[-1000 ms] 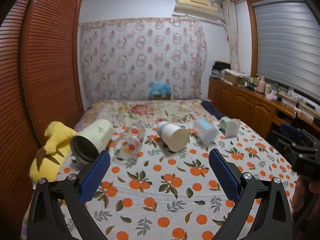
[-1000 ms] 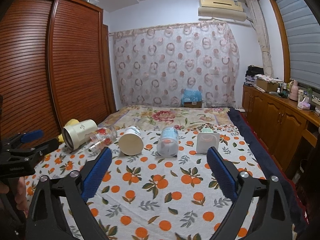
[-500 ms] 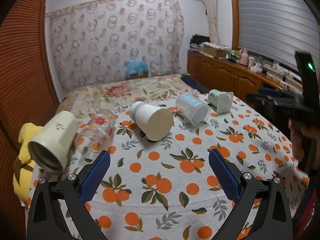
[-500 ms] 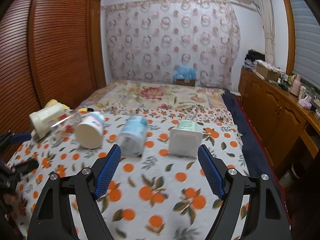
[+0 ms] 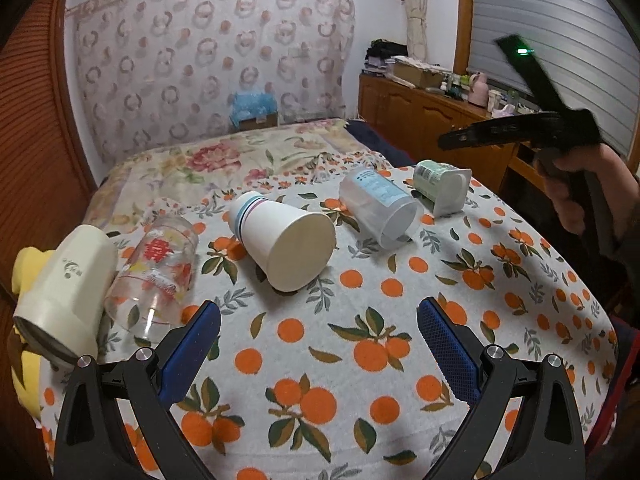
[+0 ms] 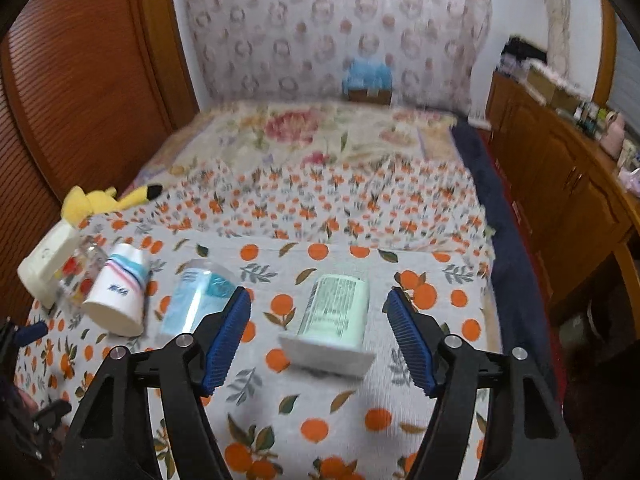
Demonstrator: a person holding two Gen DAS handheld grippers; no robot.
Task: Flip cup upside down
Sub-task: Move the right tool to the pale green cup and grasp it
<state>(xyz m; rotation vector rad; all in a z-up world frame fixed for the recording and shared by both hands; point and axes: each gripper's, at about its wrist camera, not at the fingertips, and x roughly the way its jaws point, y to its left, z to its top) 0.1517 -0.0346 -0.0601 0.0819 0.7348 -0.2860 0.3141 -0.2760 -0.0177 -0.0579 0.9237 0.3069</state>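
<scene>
Several cups lie on their sides in a row on the orange-print cloth [image 5: 360, 344]. From left: a cream mug [image 5: 64, 288], a clear printed glass [image 5: 156, 276], a white paper cup [image 5: 288, 240], a clear plastic cup [image 5: 376, 204] and a green-labelled square tub [image 5: 440, 188]. My left gripper [image 5: 318, 344] is open and empty, just short of the paper cup. My right gripper [image 6: 318, 332] is open, with the green tub [image 6: 336, 316] lying between its fingers, untouched. The paper cup [image 6: 118, 298] and clear plastic cup [image 6: 196, 300] lie to its left.
A yellow plush toy [image 6: 104, 200] lies at the bed's left edge by the wooden wardrobe [image 6: 80, 80]. A floral blanket [image 6: 312, 132] covers the far bed. A wooden cabinet [image 6: 560, 184] runs along the right. The right gripper's body [image 5: 540, 128] shows in the left wrist view.
Both grippers have moved forward and down toward the cups. The right gripper has come to straddle the green tub; the left has closed in on the paper cup. Both stay open.
</scene>
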